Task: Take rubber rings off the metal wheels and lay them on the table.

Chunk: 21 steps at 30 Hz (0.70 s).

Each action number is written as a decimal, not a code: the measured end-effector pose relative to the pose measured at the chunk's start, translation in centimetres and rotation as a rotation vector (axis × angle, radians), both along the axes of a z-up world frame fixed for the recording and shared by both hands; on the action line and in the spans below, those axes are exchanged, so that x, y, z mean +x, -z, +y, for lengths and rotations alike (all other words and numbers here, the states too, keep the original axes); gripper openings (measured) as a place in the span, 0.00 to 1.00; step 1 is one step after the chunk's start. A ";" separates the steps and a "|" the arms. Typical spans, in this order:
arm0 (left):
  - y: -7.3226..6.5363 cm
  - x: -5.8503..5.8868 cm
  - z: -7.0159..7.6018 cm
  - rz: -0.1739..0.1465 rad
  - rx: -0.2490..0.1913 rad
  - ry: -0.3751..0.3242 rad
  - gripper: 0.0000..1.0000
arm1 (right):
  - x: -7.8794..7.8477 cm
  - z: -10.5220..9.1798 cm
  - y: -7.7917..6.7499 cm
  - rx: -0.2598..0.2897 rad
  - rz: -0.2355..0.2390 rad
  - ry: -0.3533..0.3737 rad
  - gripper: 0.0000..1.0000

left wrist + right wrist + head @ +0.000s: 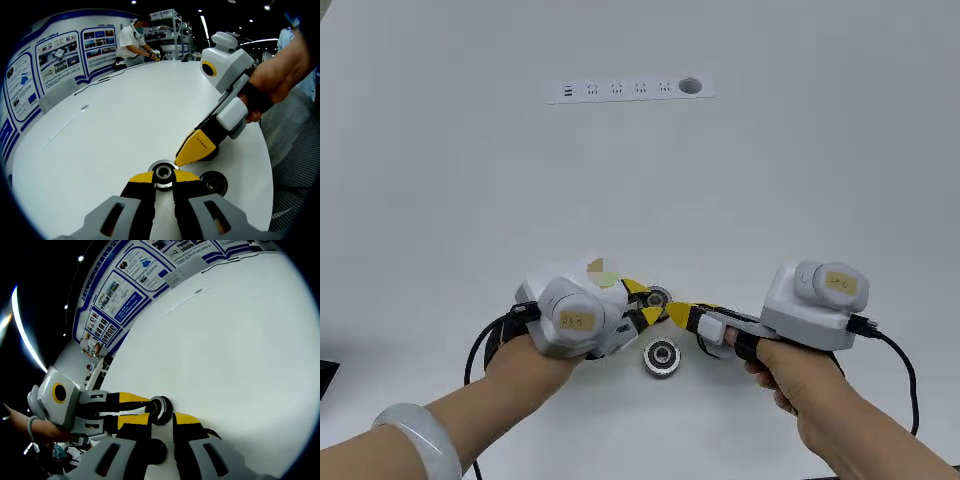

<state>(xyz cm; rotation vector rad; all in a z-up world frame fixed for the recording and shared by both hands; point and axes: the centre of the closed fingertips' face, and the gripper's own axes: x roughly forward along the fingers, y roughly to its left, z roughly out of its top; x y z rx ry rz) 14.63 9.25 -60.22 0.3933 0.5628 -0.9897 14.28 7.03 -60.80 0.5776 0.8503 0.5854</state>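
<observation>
Left gripper [165, 176] pinches a metal wheel [164, 172] between its two yellow tips, low over the white table [100, 145]. A dark rubber ring [153, 168] sits around the wheel's silver hub.

From its own view the right gripper [161, 421] has its yellow tips apart, with a gap between them, right at the rim of that same wheel. Whether they nip the ring I cannot tell. The left gripper view catches it side-on as a single yellow wedge touching the wheel's edge, so the gap is hidden there.

The head view shows a second wheel [662, 357] lying flat just nearer the person than the held one. In the left gripper view it shows as a dark disc to the right of the jaws.

Well beyond the wheels, a white power strip [630, 89] lies across the table. The left gripper view adds poster boards [55, 60] along the far wall.
</observation>
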 end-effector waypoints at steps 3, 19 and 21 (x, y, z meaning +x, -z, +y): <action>0.0 0.0 0.0 0.000 0.000 0.000 0.13 | 0.0 0.2 0.1 0.011 0.016 0.004 0.18; 0.0 0.0 0.0 -0.001 -0.003 0.000 0.13 | 0.3 0.8 0.2 0.055 0.046 0.025 0.18; 0.0 0.0 0.0 -0.001 -0.003 -0.001 0.13 | 0.4 0.8 0.3 0.055 0.046 0.025 0.18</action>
